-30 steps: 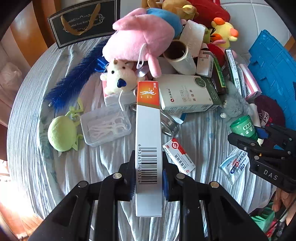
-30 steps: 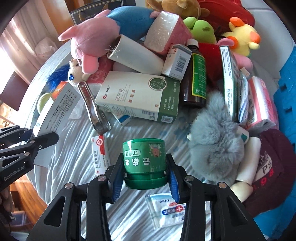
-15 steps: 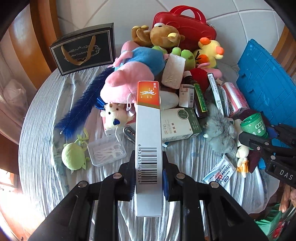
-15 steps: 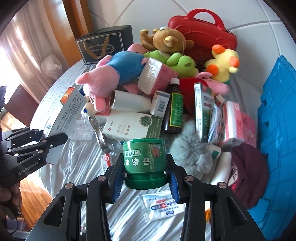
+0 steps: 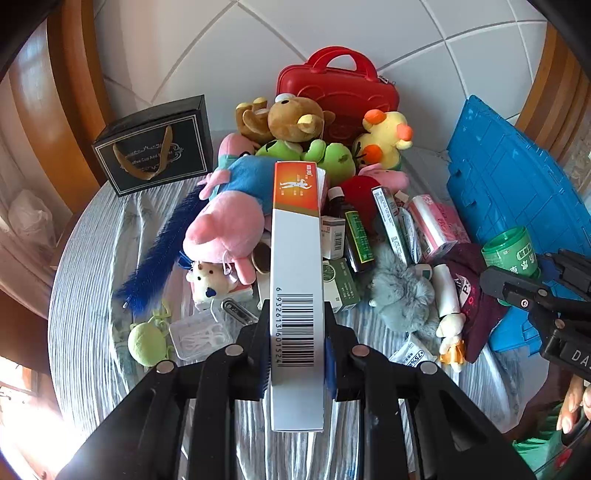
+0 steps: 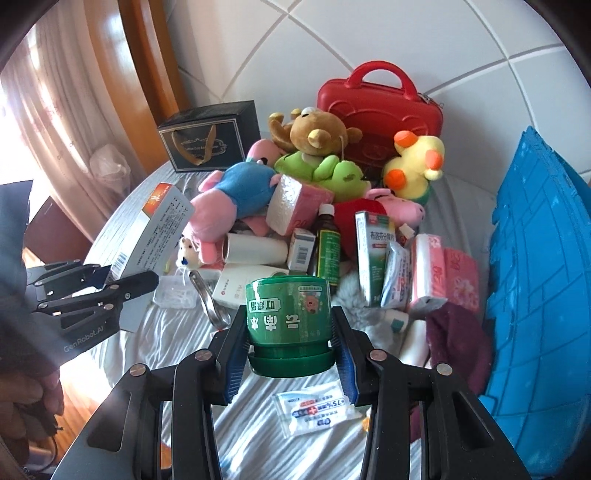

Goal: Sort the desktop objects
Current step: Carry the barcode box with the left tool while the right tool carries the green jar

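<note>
The round desk [image 5: 85, 280] has a striped cloth, with white wall tiles behind. Above it, the left claw [image 5: 297, 345] clamps a long box [image 5: 295, 266]; the right claw [image 6: 290, 349] clamps a green jar [image 6: 288, 310].

White tiled wall [image 5: 369, 33] behind the table, wooden frame [image 6: 147, 74] and curtain [image 6: 62, 110] at left.

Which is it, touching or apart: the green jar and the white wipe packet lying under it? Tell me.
Apart. The right wrist view shows the green jar clamped in the right gripper, with striped cloth visible between it and the wipe packet.
</note>
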`<state>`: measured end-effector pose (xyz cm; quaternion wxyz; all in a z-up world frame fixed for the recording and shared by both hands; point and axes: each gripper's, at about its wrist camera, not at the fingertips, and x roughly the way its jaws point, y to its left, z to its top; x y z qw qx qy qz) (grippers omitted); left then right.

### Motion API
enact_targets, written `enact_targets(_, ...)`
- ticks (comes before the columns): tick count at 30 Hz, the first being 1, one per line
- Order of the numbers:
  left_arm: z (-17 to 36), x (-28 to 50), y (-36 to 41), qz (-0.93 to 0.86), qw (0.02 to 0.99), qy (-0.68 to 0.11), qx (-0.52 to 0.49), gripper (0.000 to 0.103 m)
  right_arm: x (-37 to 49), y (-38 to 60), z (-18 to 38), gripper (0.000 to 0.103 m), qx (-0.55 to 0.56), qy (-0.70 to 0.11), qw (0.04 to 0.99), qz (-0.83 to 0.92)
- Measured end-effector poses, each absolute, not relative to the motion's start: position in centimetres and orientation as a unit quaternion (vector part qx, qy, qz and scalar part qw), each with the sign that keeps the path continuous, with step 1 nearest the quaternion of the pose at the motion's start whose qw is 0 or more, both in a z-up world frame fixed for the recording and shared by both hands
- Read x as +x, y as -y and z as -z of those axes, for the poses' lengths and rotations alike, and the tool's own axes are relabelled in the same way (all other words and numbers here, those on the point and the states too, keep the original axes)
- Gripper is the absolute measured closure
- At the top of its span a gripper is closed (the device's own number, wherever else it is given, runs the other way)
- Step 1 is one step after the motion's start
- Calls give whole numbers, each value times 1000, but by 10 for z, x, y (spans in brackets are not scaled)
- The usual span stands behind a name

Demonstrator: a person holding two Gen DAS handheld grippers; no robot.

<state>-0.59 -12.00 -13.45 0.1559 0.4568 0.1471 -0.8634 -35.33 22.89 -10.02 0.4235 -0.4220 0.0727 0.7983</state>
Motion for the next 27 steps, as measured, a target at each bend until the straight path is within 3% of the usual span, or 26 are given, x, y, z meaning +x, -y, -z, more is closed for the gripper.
enact_targets(27,16,-73,22,908,124,-67,395,81,-257,-223,-16,62,-347,-43,450,-822)
